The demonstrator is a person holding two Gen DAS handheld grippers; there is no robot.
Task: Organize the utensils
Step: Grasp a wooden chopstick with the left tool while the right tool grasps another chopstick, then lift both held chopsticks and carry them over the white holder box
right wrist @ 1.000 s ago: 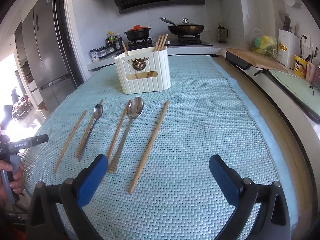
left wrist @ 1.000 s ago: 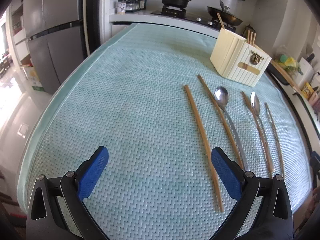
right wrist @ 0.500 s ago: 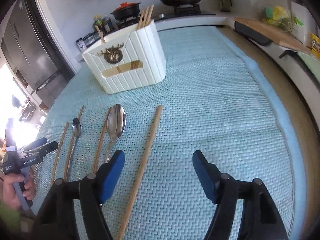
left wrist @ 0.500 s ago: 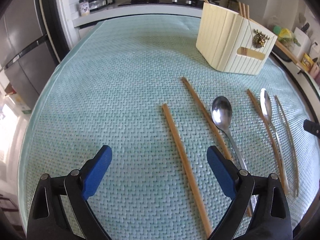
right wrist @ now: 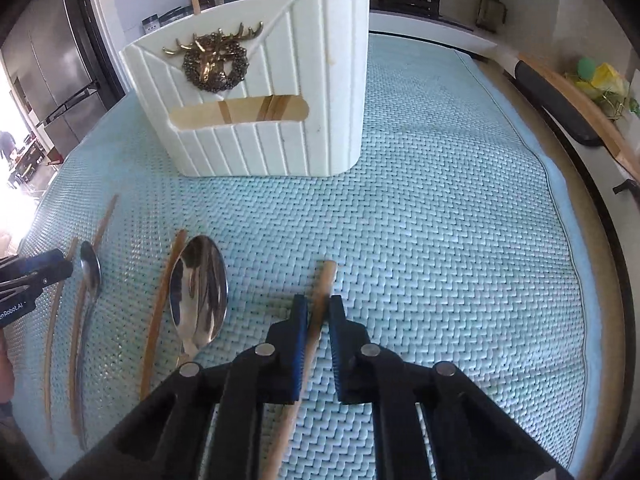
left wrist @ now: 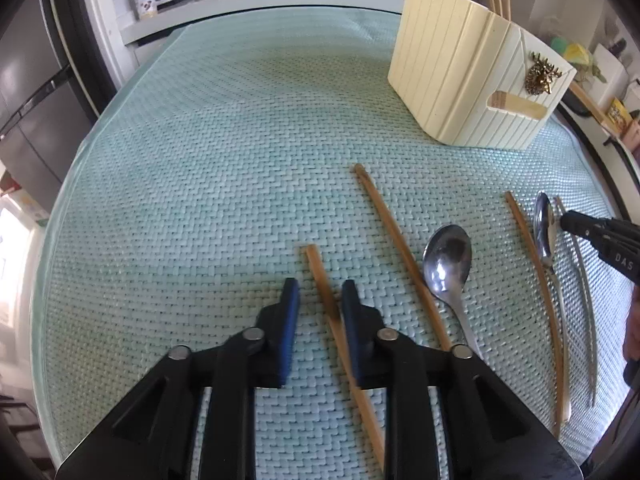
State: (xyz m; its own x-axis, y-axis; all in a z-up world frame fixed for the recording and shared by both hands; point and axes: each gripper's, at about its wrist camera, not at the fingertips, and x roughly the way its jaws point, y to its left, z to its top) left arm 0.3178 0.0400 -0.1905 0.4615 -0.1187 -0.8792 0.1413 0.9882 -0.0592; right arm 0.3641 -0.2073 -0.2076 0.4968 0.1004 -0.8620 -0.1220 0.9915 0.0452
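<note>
In the left wrist view a wooden chopstick (left wrist: 313, 258) lies on the pale green woven mat (left wrist: 192, 168). It runs between the blue pads of my left gripper (left wrist: 319, 282). The jaws are closing, and a gap still shows beside the left pad. In the right wrist view my right gripper (right wrist: 318, 300) is shut on another chopstick (right wrist: 327, 273), with both pads against it. A cream ribbed utensil holder (right wrist: 260, 128) with a brass deer badge stands beyond and holds several chopsticks. A big spoon (left wrist: 448, 260), a small spoon (left wrist: 544, 232) and more chopsticks (left wrist: 394, 236) lie alongside.
The holder (left wrist: 460, 76) is at the far right in the left wrist view. The other gripper's black tip (left wrist: 592, 234) hovers over the small spoon there. A stove with pots lines the back, a fridge (left wrist: 36, 92) stands on the left, and a wooden board (right wrist: 576, 108) lies off the mat's right edge.
Both grippers came forward and down over the utensils. Their jaws went from wide open to nearly together, each around a chopstick. The holder now looms much closer.
</note>
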